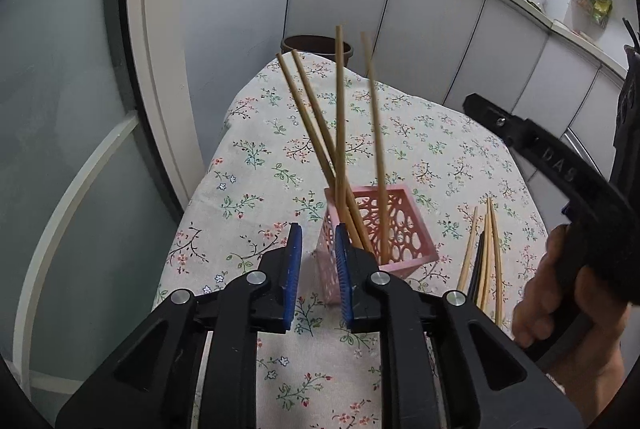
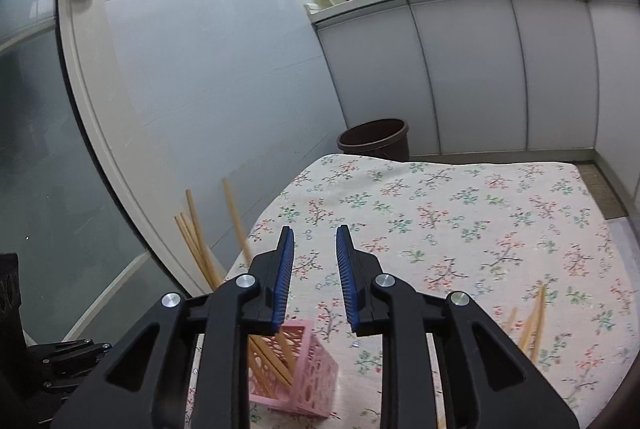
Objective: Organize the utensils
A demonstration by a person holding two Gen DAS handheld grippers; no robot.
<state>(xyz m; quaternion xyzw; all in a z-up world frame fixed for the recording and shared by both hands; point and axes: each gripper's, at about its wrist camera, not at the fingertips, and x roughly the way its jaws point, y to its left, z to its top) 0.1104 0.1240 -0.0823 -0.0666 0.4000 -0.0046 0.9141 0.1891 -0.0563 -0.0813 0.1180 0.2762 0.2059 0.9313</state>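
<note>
The only readable lettering is "DAS", raised in black on the black arm of the right gripper (image 1: 560, 165) in the left wrist view. Labels on the countertop bottles are too small to read.

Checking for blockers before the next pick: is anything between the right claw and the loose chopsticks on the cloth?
Nothing visible. The right claw hangs open above bare tablecloth; the loose chopsticks lie right of the pink holder, uncovered.
</note>
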